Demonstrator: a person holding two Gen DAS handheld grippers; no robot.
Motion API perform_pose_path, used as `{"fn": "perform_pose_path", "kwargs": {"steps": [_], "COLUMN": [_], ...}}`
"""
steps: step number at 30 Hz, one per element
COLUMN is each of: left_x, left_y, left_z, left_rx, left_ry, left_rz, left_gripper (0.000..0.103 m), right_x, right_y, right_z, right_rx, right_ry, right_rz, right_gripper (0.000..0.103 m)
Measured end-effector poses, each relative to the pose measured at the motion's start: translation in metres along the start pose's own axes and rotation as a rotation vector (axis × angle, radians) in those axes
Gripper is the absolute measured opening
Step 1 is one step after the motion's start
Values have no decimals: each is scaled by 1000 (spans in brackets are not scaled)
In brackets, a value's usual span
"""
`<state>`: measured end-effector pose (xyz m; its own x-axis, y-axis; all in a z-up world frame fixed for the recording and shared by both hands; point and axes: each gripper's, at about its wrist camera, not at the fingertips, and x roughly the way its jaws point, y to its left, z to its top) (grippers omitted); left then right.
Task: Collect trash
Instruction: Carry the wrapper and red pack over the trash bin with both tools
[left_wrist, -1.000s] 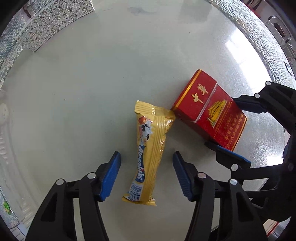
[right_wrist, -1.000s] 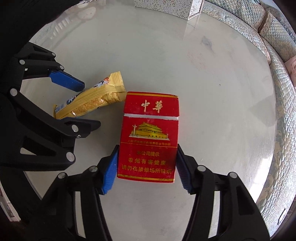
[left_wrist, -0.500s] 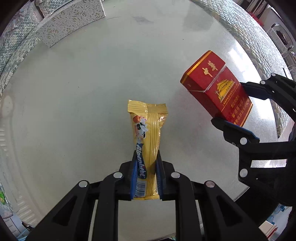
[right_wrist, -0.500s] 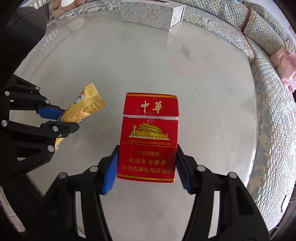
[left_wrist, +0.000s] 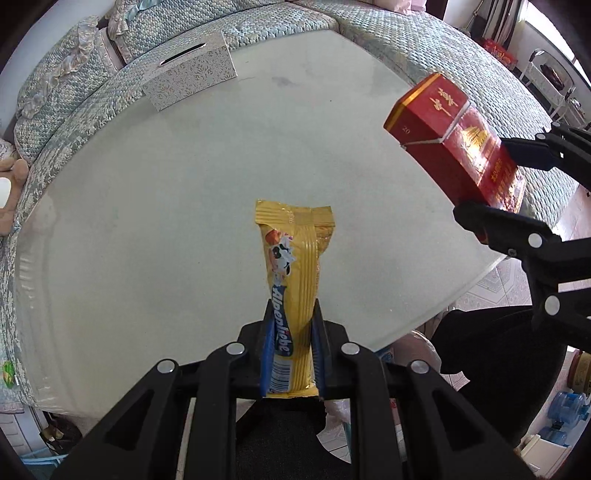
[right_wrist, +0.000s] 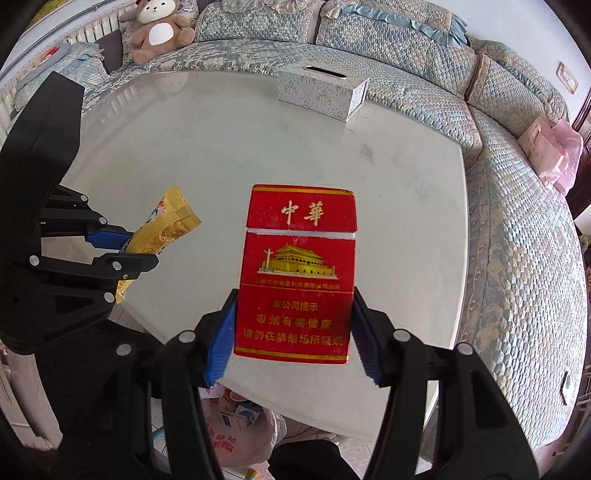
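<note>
wrapper long axis fwd along left hand-held gripper, cig pack likewise

Left gripper: seen from its own wrist camera, both black fingers run up from the lower edge and converge; the blue pads are drawn almost together, clamped on the lower end of a yellow candy wrapper, which stands up and away from the fingers. The gripper points steeply downward. In the right wrist view it enters from the left edge.

Right gripper: fingers spread further apart, blue pads pressed flat against the two narrow sides of a red cigarette pack, held at its lower third. It also points downward. In the left wrist view it enters from the right edge.
</note>
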<state>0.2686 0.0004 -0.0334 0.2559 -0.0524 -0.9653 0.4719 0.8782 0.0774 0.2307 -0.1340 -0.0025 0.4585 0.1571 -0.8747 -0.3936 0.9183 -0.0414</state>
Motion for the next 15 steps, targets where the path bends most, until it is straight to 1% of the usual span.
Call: {"fn": "perform_pose_path", "kwargs": {"steps": [4,7,9,15], "left_x": [-19,-29,-34,-35], "left_y": [-12,-21,-27,-45], "left_z": [-34,-58,-73,-111], "left_rx": [5,20,34,51], "left_ry": [-25,-43,-55,-71], "left_rz": [-4,5,-4,-19], "left_gripper": [18,18,18,18], "right_x": [-28,-41,-48,-61], "right_y": [22,38,49,73], "right_z": [-21,-40,-52,-84], "right_rx": [-22,-39,-49,-74], "right_ry": [-23,-24,-21,-23], "right_rz": [-5,-5,-4,-10], "right_gripper": [56,56,56,56]}}
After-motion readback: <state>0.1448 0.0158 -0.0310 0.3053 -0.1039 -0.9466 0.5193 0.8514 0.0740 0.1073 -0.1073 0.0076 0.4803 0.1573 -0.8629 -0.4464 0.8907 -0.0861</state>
